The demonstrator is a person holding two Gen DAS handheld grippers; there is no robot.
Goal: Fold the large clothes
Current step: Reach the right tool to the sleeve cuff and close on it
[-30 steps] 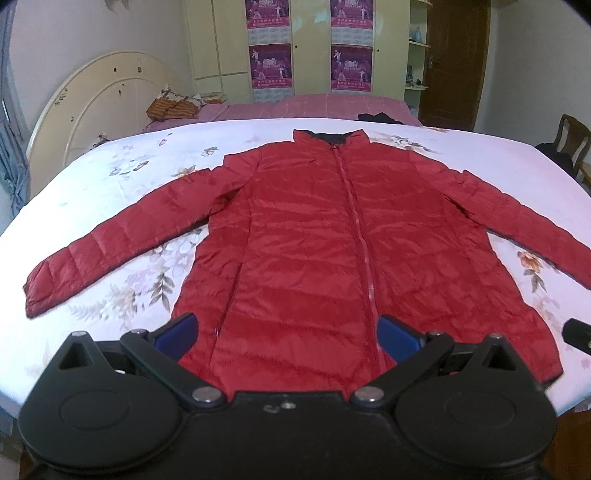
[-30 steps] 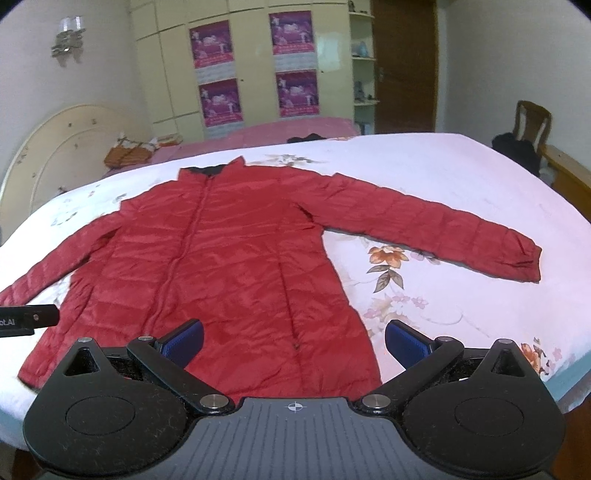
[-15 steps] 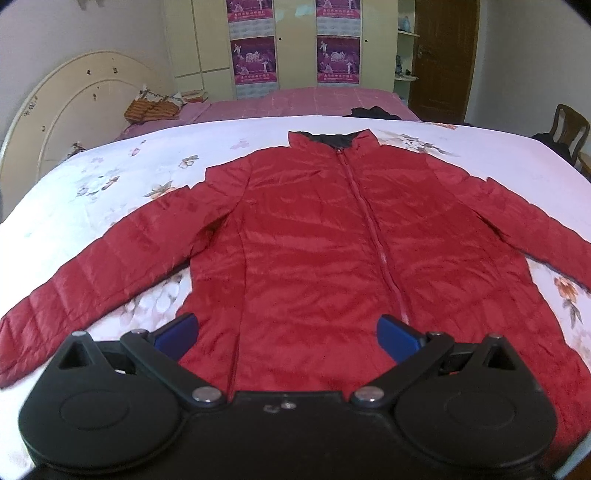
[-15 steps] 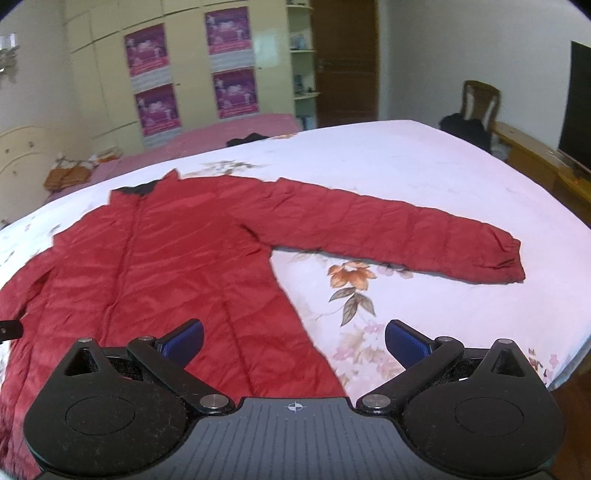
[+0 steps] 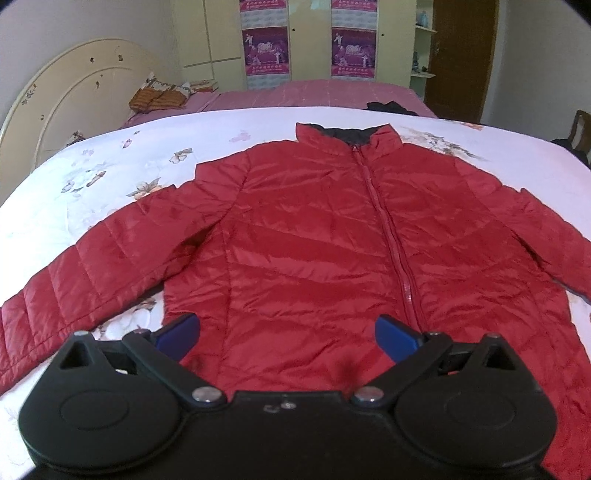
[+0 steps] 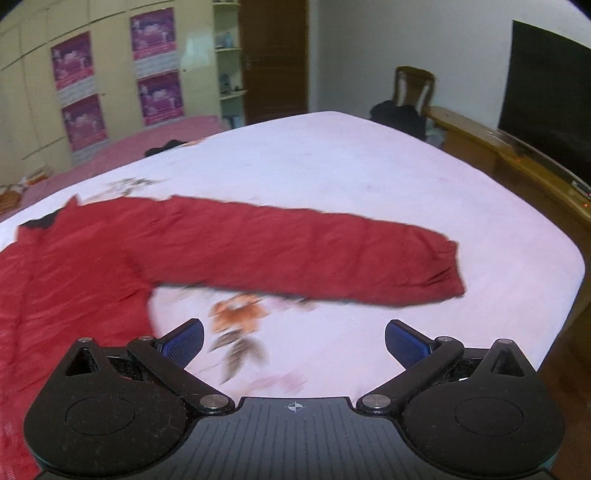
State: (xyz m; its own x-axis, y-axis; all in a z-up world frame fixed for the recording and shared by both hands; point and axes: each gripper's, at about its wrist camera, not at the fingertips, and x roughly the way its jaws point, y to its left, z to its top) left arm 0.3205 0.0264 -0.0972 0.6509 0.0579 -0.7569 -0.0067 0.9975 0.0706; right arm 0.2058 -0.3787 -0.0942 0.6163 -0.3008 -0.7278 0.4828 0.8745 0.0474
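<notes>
Red quilted jacket (image 5: 332, 236) lies flat, zipped, on a floral bedsheet (image 5: 110, 177); the left gripper (image 5: 288, 332) hovers wide open over its near hem. Right gripper (image 6: 293, 338), also wide, faces the right sleeve (image 6: 314, 254), somewhat blurred. Slick fabric may slip from a shallow pinch.

No readable text anywhere. Purple posters (image 5: 266, 50) on the wardrobe doors (image 5: 221, 33) carry print and a picture band, too small and soft to make out; same posters (image 6: 159, 96) in the right wrist view are motion-blurred, lettering illegible. Jacket (image 5: 332, 240) shows no visible label, tag or brand mark. Right gripper (image 6: 293, 338) body has a small crosshair mark on its top edge, a symbol only, no letters or numbers. Left gripper (image 5: 288, 332) body has no marking that can be read. Bedsheet (image 5: 110, 166) has flower print only, no writing.
</notes>
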